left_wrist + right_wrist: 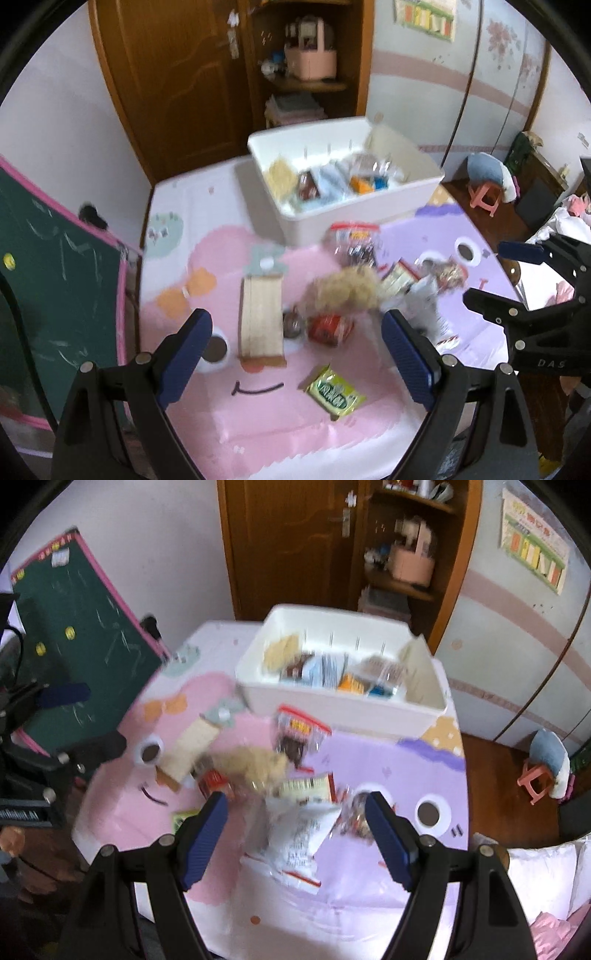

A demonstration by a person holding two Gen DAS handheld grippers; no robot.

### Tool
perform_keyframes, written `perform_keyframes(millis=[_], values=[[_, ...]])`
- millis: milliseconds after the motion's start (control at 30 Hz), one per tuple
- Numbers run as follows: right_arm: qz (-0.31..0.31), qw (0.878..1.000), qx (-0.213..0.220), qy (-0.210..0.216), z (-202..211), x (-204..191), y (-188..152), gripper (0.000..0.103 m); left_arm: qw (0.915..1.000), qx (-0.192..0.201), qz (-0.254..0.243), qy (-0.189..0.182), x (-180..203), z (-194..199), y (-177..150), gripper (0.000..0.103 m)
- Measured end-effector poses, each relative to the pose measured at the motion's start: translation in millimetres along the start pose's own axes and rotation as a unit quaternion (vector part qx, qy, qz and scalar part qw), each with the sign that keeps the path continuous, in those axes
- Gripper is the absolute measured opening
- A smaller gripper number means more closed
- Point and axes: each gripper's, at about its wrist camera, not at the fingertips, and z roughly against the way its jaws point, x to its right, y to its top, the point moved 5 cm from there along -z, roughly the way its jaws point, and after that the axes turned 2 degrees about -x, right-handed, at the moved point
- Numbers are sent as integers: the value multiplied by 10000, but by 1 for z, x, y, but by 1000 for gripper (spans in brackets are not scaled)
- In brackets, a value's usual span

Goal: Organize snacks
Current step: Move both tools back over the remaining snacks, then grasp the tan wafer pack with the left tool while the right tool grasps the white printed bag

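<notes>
A white bin (369,218) (332,705) at the far side of the mat holds several snack packs. Loose snacks lie on the pink and purple mat: a tan wafer pack (260,319) (192,747), a pale puffed-snack bag (343,291) (255,766), a red pack (328,328), a green packet (336,393), a clear red-topped bag (354,243) (299,734) and a white bag (295,838). My left gripper (295,350) is open above the wafer and red pack. My right gripper (295,834) is open above the white bag; it also shows in the left view (498,273).
A green chalkboard with a pink frame (55,277) (81,627) leans at the left of the table. A wooden door and shelf (207,74) stand behind. A pink stool (535,779) stands on the floor at right. The table's right edge drops to wood floor.
</notes>
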Motion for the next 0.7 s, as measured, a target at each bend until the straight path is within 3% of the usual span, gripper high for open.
perform_keyframes(millis=[233,433,700], values=[[-212,9977,-639,1,-63,4,-31,77,9973,-645,330,64,-33,-71,-29,92],[-431,9932,-1057,242,-103,4,-47,77,9911,-1136,695,53,-61,-127,-45,92],[-492,9910,-1180,401,-122,0,-56,77,9835,-1308,1236,-155,-79,-169,-35,92]])
